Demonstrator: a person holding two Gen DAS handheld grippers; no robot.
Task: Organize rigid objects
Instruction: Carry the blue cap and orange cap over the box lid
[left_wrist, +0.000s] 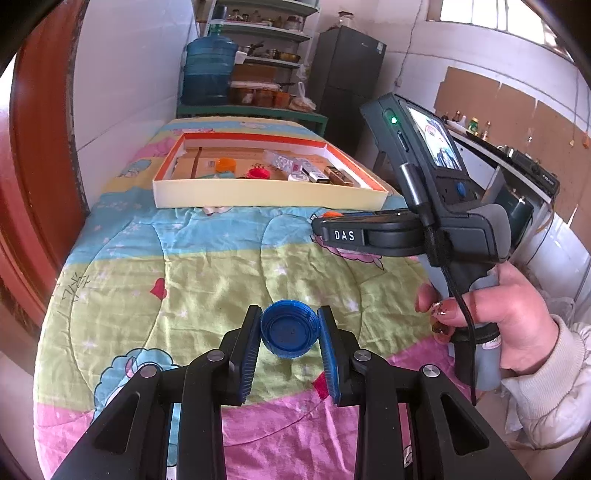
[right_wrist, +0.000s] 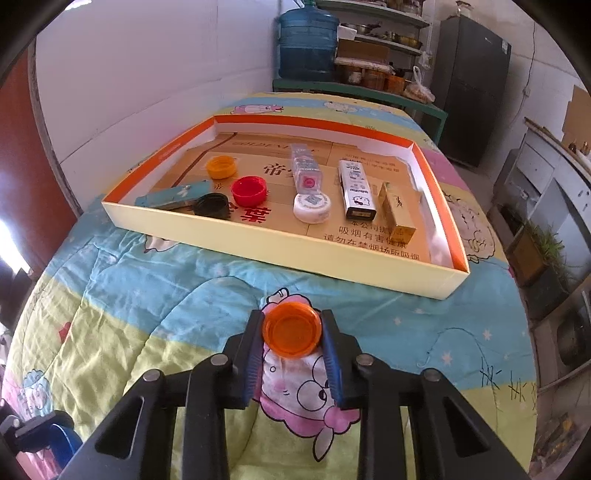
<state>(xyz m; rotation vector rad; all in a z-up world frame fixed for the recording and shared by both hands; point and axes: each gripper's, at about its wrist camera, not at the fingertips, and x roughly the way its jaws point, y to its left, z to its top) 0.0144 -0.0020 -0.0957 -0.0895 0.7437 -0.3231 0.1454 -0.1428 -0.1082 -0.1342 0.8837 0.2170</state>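
My left tool (left_wrist: 290, 334) is squeezing a blue cap (left_wrist: 290, 329) between its two blue pads, open side facing me, above the colorful quilt (left_wrist: 207, 266) that covers the surface. To the right of it, my right tool (right_wrist: 291, 334) is squeezing an orange cap (right_wrist: 291, 329) the same way, just on the near side of the tray (right_wrist: 258, 246). From my left tool's camera I can see my right hand (left_wrist: 517, 325) gripping the handle of the right tool. The tray is a flat box with an orange rim and it sits at the far part of the quilt. Going left to right inside it, there is a teal flat box (right_wrist: 173, 194), a black cap (right_wrist: 210, 205) touching it, a yellow cap (right_wrist: 221, 167) farther back, and a red cap (right_wrist: 248, 190) near the black one. Next comes a clear long box (right_wrist: 304, 162) with a white round jar (right_wrist: 312, 208) at its near end. Then there is a white tube box (right_wrist: 356, 190), and a gold box (right_wrist: 397, 212) just beside it on the right.
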